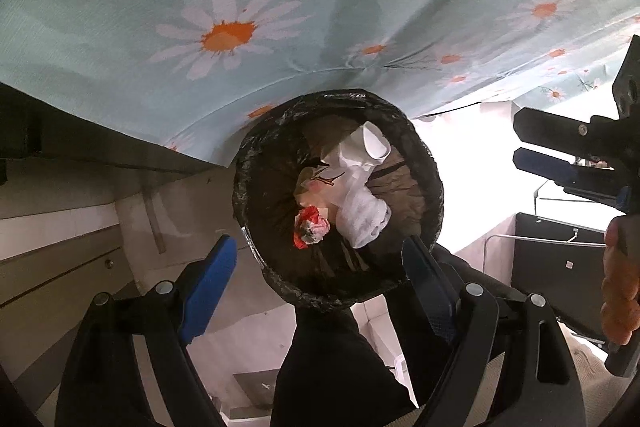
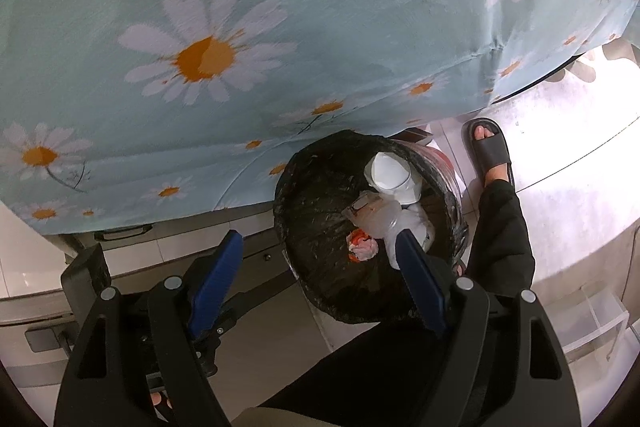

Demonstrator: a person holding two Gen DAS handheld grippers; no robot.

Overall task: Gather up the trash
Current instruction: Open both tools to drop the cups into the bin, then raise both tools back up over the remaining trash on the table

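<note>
- Left tool (image 1: 320, 267) spread wide, holding nothing; poised above the bin (image 1: 428, 163)
- Right tool (image 2: 320, 259) likewise wide and empty — over the same bin
- Inside the black liner: white cup (image 2: 394, 173), crumpled red wrapper (image 2: 362, 245), white tissue (image 1: 364, 215)
- Bin just beside the daisy-print cloth (image 2: 280, 7) on the desk; sandalled foot (image 2: 488, 147) near it

Looking down past the left tool (image 1: 316, 259), blue pads spread wide with nothing between them, into a black-lined trash bin (image 1: 264, 187). Inside: a white paper cup (image 1: 374, 143), crumpled white tissue (image 1: 364, 215), and a red-and-white wrapper (image 1: 310, 229). Daisy-print cloth (image 1: 224, 35) hangs just behind, and the right tool (image 1: 532, 147) pokes in at the right edge.
</note>
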